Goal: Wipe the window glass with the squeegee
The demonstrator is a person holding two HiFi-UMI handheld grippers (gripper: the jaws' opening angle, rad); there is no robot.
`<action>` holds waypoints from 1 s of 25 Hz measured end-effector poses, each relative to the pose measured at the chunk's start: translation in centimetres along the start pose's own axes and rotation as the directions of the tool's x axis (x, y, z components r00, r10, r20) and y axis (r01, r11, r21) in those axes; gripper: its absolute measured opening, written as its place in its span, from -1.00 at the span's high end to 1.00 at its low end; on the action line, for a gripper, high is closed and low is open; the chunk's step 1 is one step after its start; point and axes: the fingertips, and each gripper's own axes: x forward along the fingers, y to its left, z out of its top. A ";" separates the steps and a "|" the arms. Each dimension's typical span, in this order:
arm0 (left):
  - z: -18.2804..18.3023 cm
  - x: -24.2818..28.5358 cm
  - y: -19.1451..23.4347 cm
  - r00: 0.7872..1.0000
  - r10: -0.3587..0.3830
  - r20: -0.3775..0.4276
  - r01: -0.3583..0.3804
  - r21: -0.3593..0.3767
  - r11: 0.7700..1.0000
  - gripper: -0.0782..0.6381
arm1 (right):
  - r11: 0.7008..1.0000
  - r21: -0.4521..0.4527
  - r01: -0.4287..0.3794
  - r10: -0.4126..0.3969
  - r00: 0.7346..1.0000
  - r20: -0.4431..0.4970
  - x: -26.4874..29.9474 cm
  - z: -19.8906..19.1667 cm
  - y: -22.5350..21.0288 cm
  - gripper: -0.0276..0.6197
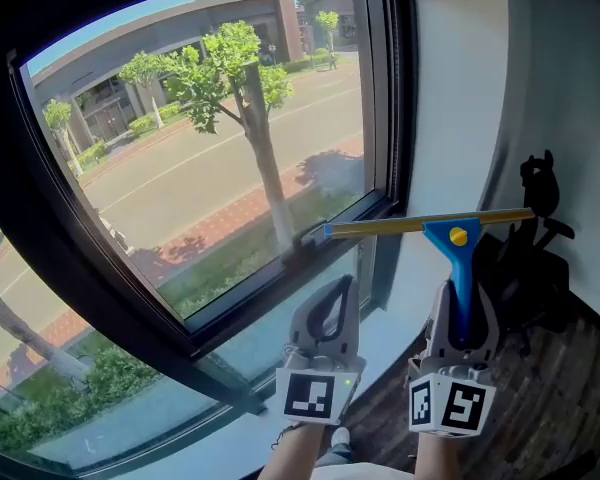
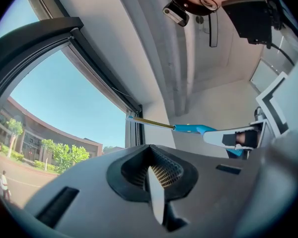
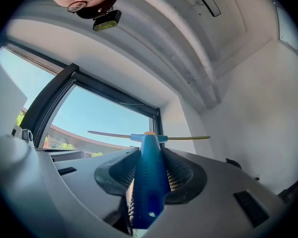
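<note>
Two grippers: right gripper (image 1: 463, 296) tight on the single blue squeegee (image 1: 452, 234), left gripper (image 1: 338, 290) clenched empty, beside one window (image 1: 195, 183).

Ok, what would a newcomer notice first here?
The blue-handled squeegee, clamped in the right gripper, its yellow blade level near the lower right corner of the window. That big dark-framed window fills the head view with a sunlit street and tree. The left gripper is shut, empty, alongside.
</note>
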 end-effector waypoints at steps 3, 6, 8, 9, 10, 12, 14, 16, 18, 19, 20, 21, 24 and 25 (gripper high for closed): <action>-0.6 1.4 3.4 0.999 0.048 0.003 -0.048 0.006 0.999 0.80 | 0.999 0.011 -0.033 0.033 0.999 0.006 3.3 -1.2 1.8 0.45; -1.1 2.3 6.3 0.996 0.084 0.007 -0.084 0.025 0.996 0.80 | 0.997 0.034 -0.067 0.067 0.998 0.011 5.9 -2.4 3.7 0.45; -1.6 2.5 8.1 0.993 0.116 0.002 -0.116 0.036 0.993 0.80 | 0.994 0.050 -0.097 0.096 0.995 0.013 7.1 -3.2 5.1 0.45; -1.9 2.5 8.9 0.991 0.134 -0.002 -0.134 0.039 0.990 0.80 | 0.992 0.057 -0.116 0.116 0.993 0.011 7.6 -3.6 5.7 0.45; -2.2 2.6 9.6 0.988 0.153 -0.005 -0.153 0.042 0.987 0.80 | 0.989 0.062 -0.137 0.136 0.991 0.009 8.2 -4.0 6.4 0.45; -2.4 2.7 11.1 0.982 0.188 -0.007 -0.187 0.049 0.981 0.80 | 0.982 0.075 -0.175 0.175 0.984 0.006 9.5 -4.6 7.7 0.45; -2.6 2.6 12.6 0.974 0.226 -0.011 -0.225 0.062 0.972 0.80 | 0.973 0.098 -0.210 0.210 0.978 0.009 10.8 -4.9 9.1 0.45; -2.9 2.1 14.2 0.961 0.276 -0.024 -0.274 0.078 0.959 0.80 | 0.960 0.120 -0.251 0.251 0.968 0.016 11.9 -5.3 10.5 0.45; -3.0 1.5 15.7 0.942 0.334 -0.027 -0.330 0.098 0.939 0.80 | 0.941 0.142 -0.306 0.305 0.952 0.029 12.9 -5.6 12.2 0.45; -2.9 1.2 16.4 0.931 0.363 -0.023 -0.358 0.112 0.927 0.80 | 0.930 0.153 -0.335 0.334 0.942 0.035 13.4 -5.8 13.0 0.45; -2.6 0.8 17.0 0.920 0.391 -0.017 -0.386 0.127 0.914 0.80 | 0.917 0.164 -0.364 0.362 0.931 0.040 13.8 -5.8 13.8 0.45; -2.2 0.4 17.6 0.907 0.420 -0.009 -0.415 0.142 0.899 0.80 | 0.903 0.176 -0.393 0.390 0.919 0.048 14.3 -5.7 14.7 0.45; -0.6 -1.4 19.3 0.850 0.526 0.020 -0.520 0.181 0.835 0.80 | 0.841 0.213 -0.497 0.488 0.868 0.094 15.3 -4.8 17.8 0.45; -0.2 -2.2 19.8 0.829 0.559 0.028 -0.553 0.195 0.810 0.80 | 0.817 0.225 -0.531 0.520 0.847 0.109 15.4 -4.6 18.8 0.45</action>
